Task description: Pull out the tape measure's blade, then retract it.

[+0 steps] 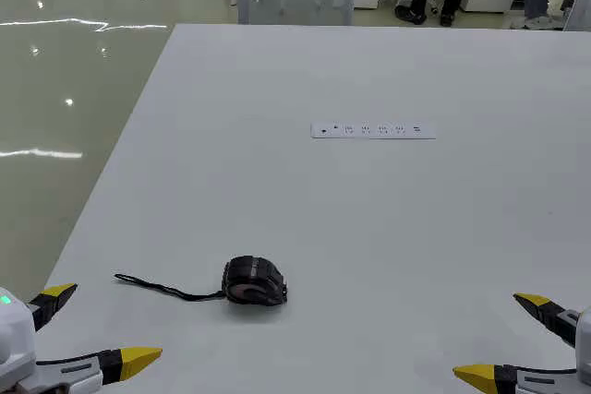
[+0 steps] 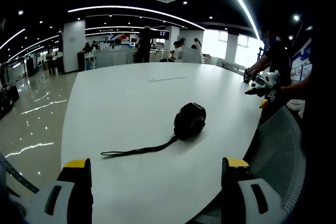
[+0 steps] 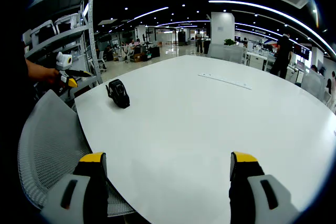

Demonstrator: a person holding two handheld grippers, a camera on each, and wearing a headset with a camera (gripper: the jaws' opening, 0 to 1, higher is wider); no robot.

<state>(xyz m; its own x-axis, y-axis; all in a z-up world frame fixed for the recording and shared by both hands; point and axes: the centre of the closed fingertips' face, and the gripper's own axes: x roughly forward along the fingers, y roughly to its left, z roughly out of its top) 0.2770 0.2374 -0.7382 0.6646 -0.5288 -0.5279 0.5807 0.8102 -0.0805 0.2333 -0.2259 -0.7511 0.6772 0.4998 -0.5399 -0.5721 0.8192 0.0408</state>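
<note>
left tongs point(image 1: 103, 323), right tongs point(image 1: 496, 337) agape, well apart

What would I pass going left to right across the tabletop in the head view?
Left hand-held gripper → tape measure → socket strip → right hand-held gripper.

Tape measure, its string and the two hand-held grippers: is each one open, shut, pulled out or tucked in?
Tape measure: blade tucked in, lying untouched on the table.
Strap: loose, stretched out flat.
Left hand-held gripper: open, empty.
Right hand-held gripper: open, empty.
</note>
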